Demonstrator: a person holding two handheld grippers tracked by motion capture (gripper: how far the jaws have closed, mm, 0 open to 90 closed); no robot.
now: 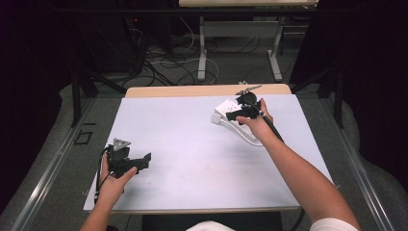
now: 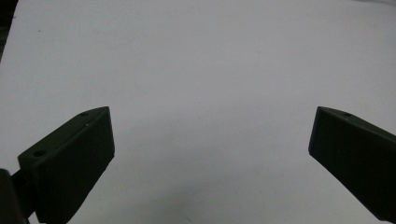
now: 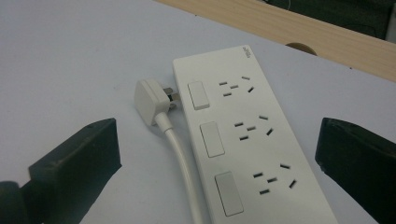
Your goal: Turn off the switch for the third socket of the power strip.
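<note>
Right gripper (image 1: 230, 115): held by the person's right hand (image 1: 257, 126) at the far right of the table, its jaws spread wide and holding nothing.
Right gripper, its own view (image 3: 217, 154): the two black jaws stood far apart at either lower corner, with the power strip (image 3: 247, 140) lying between and beyond them, untouched.
Power strip on the table (image 1: 226, 109): white, flat on the sheet, just under and beside the right gripper's jaws, near the far edge.
Plug (image 3: 152, 99): white, lying on its side just left of the strip's far end, its pins pointing at the strip's side; touching or not, I could not tell.
Cord (image 3: 184, 163): white, running from the plug toward the near edge alongside the strip; from above it curved out near the right hand (image 1: 248, 136).
What the right gripper view added: three switches and three socket groups on the strip's face, too small to make out from above.
Left gripper (image 1: 144, 161): held low at the near left, well apart from the strip, jaws wide open and empty.
Left gripper, its own view (image 2: 210, 154): bare white sheet (image 2: 196, 70) between the spread jaws.
Table (image 1: 207, 90): wooden edge showing along the far side of the sheet.
</note>
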